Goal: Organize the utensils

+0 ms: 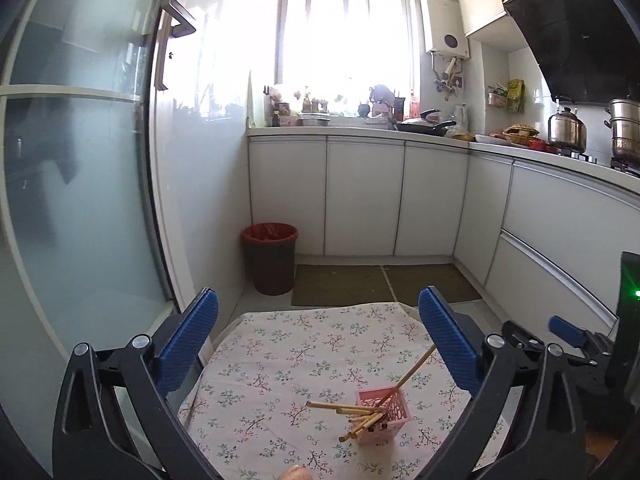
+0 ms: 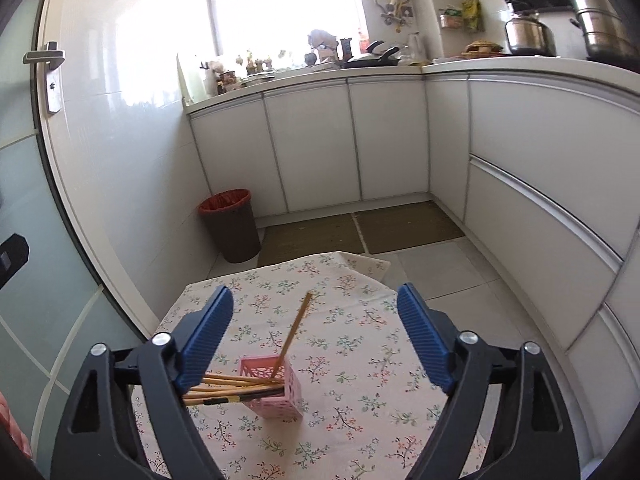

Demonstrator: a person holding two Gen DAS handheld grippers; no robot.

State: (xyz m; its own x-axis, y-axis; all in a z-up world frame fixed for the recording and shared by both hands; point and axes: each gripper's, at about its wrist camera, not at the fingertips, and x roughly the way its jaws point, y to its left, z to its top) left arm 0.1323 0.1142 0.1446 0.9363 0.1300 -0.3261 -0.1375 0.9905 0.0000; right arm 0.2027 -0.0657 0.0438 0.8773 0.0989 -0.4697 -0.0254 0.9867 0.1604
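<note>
A pink perforated holder (image 1: 382, 414) stands on a floral tablecloth (image 1: 280, 360). Several wooden chopsticks (image 1: 356, 420) lean out of it to the left, and one chopstick (image 1: 416, 368) sticks up toward the far right. My left gripper (image 1: 318, 344) is open and empty, above and behind the holder. In the right wrist view the holder (image 2: 276, 388) sits low between the fingers of my right gripper (image 2: 314, 332), which is open and empty. The chopsticks (image 2: 228, 390) pass behind its left finger; one chopstick (image 2: 294, 332) stands up. The right gripper also shows in the left wrist view (image 1: 568, 332).
A brown bin with a red liner (image 1: 270, 258) stands on the floor past the table. White cabinets (image 1: 360, 196) run along the back and right. A glass door (image 1: 76, 160) is at the left. Floor mats (image 1: 380, 282) lie beyond the table.
</note>
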